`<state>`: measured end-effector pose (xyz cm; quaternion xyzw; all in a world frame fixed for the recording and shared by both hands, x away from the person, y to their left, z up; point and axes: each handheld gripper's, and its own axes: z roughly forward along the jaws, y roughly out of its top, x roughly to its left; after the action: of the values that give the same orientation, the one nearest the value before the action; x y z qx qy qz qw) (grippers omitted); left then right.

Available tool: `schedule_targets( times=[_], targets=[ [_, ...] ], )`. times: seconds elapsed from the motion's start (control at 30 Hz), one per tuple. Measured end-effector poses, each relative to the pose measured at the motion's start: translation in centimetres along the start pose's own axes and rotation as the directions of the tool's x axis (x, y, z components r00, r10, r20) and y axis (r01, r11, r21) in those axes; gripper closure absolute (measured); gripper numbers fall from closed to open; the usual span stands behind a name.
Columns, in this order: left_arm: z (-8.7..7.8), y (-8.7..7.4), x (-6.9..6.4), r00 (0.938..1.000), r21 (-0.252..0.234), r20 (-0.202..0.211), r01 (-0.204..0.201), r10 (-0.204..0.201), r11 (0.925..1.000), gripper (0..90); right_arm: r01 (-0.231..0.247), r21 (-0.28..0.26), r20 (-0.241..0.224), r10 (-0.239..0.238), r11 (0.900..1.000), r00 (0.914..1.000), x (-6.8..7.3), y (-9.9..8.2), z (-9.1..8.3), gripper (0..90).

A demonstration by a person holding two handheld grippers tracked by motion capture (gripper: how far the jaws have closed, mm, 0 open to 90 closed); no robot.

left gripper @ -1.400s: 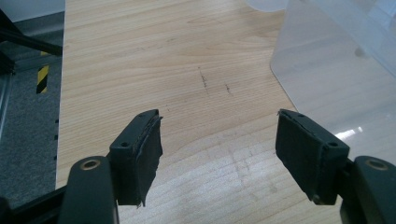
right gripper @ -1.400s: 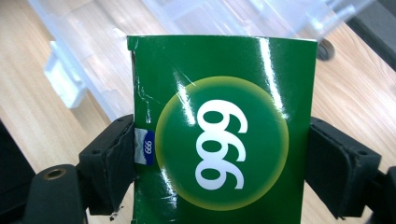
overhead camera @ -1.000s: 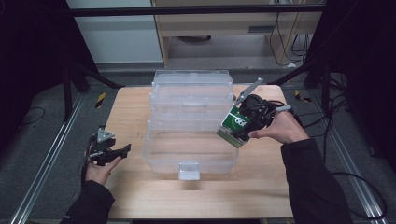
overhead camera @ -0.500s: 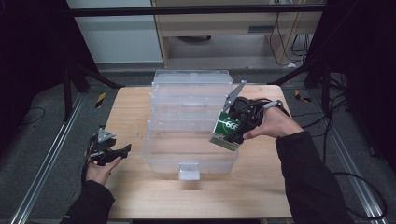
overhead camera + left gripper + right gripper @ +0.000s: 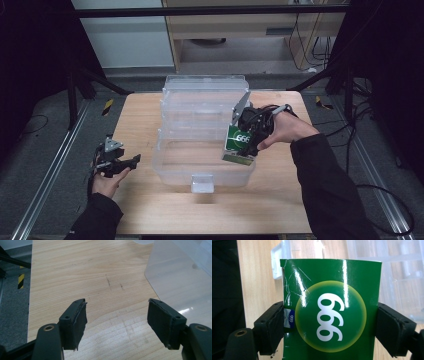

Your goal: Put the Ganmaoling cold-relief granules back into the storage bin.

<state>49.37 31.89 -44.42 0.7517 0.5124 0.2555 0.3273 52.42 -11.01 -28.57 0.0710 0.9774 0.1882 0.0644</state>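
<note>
Gripping green 999 box [image 5: 240, 142], right gripper [image 5: 248, 137] is clamping its sides, holding it mid-frame over right end of clear bin [image 5: 170, 167]. Left gripper [image 5: 125, 162] is idling lower left over table [image 5: 145, 115], jaws spread, nothing between.

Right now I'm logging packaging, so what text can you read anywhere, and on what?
"999": white digits, upside down, on the green box.
"999": tiny white print on a blue patch at the box's edge.
"666": as those digits read on the box from the high view.
</note>
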Motion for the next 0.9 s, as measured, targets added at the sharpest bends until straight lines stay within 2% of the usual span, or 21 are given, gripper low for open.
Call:
schedule_targets(
  times=[0.2,0.33,0.9],
  targets=[
    [0.0,0.0,0.0,1.0,-0.002,0.0,0.001,-0.001,1.0,30.9,0.049,0.019,-0.018,-0.049,0.9986,0.9986,-0.1,0.3,0.4,18.2],
    [0.0,0.0,0.0,1.0,-0.001,-0.001,0.002,-0.002,1.0,30.9,0.065,0.024,-0.041,-0.064,0.9976,0.9971,0.0,0.6,0.8,18.3],
    [-0.1,0.0,0.0,1.0,-0.002,0.001,0.0,0.0,1.0,30.9,0.109,0.108,-0.066,-0.102,0.9882,0.9925,-0.7,0.7,2.8,18.2]
  ],
)
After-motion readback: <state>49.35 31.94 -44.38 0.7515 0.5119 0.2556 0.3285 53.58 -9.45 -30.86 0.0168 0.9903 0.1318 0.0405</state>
